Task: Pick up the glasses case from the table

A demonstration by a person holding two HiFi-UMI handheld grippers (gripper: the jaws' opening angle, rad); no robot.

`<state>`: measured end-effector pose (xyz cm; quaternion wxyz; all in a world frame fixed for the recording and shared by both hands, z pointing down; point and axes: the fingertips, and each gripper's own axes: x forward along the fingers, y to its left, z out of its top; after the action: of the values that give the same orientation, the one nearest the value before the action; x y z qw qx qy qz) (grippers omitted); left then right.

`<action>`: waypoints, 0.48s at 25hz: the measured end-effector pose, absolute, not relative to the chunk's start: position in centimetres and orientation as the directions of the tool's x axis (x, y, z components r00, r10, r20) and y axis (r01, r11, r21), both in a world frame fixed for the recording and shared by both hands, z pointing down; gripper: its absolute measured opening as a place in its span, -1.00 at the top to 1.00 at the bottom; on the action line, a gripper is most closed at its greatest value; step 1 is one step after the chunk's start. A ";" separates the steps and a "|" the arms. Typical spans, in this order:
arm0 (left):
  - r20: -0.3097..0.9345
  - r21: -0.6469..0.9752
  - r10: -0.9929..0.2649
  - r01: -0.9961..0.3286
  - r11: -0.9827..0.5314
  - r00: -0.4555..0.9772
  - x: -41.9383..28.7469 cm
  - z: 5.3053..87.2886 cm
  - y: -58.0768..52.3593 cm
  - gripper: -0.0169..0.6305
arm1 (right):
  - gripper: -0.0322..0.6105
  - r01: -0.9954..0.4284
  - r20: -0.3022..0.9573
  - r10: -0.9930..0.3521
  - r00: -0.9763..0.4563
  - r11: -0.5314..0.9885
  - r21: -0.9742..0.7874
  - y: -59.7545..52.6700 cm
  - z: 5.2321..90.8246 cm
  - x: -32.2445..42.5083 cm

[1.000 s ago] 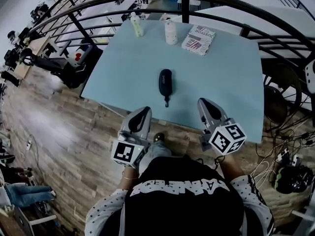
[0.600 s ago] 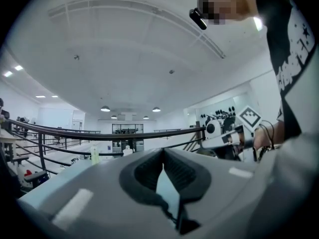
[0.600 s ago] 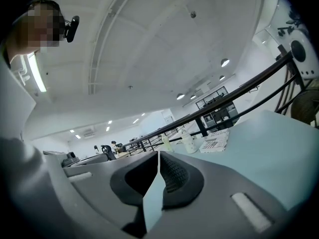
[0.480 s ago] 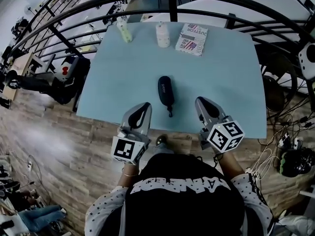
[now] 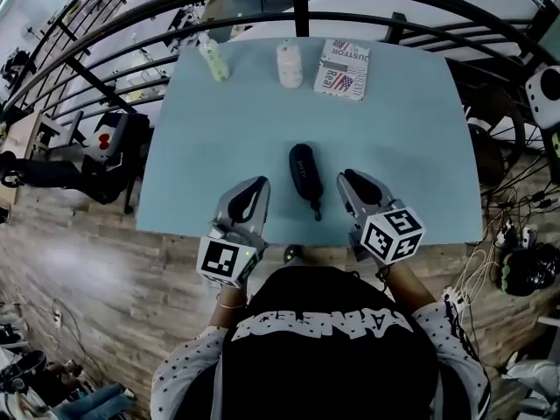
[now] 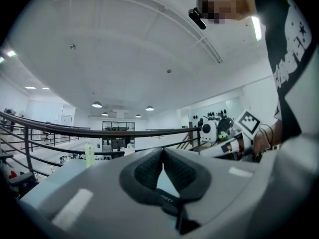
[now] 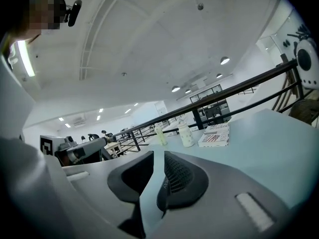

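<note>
right tongs just opening, empty, just right of glasses case

Seen from the head view, the print on the black oval zipped glasses case is too small to read. So are the labels of the pale green bottle and the white bottle at the far edge of the pale blue bench. The lettering on the flat printed packet is only partly legible. The person's black printed shirt hides the legs. A white rounded object is cut off by the right edge and cannot be identified.
</note>
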<state>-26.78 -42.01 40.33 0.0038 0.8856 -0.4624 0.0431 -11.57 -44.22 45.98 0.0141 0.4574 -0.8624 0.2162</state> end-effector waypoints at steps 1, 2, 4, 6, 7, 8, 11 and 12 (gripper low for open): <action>0.076 -0.037 -0.813 -0.813 -0.581 0.578 -27.0 40.5 -42.6 0.95 | 0.67 -0.800 0.232 -0.784 -0.576 0.484 -0.354 -44.7 46.3 -12.0; 0.073 -0.041 -0.805 -0.805 -0.592 0.589 -27.3 40.7 -43.1 0.95 | 0.64 -0.806 0.242 -0.785 -0.570 0.479 -0.347 -45.1 46.7 -12.4; 0.080 -0.041 -0.787 -0.787 -0.615 0.611 -27.9 41.2 -43.9 0.95 | 0.59 -0.819 0.261 -0.789 -0.556 0.465 -0.337 -45.9 47.4 -13.2; 0.084 -0.044 -0.773 -0.773 -0.633 0.628 -28.7 41.4 -44.7 0.95 | 0.53 -0.831 0.283 -0.792 -0.541 0.452 -0.325 -46.6 48.1 -14.1; 0.081 -0.050 -0.767 -0.766 -0.640 0.636 -29.0 41.5 -45.2 0.95 | 0.50 -0.837 0.294 -0.793 -0.534 0.446 -0.317 -46.9 48.5 -14.5; 0.080 -0.054 -0.762 -0.761 -0.647 0.642 -29.4 41.6 -45.6 0.95 | 0.49 -0.843 0.305 -0.793 -0.527 0.441 -0.310 -47.3 48.9 -14.9; 0.076 -0.050 -0.750 -0.748 -0.662 0.658 -30.2 41.8 -46.9 0.95 | 0.42 -0.855 0.343 -0.788 -0.512 0.429 -0.292 -48.0 50.4 -16.1; 0.076 -0.045 -0.746 -0.745 -0.666 0.662 -30.5 41.9 -47.2 0.95 | 0.41 -0.859 0.359 -0.783 -0.508 0.427 -0.284 -48.2 51.1 -16.5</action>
<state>-30.46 -47.21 41.93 -0.0052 0.9116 -0.4088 0.0439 -16.50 -48.19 51.05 0.0861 0.4885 -0.8403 0.2189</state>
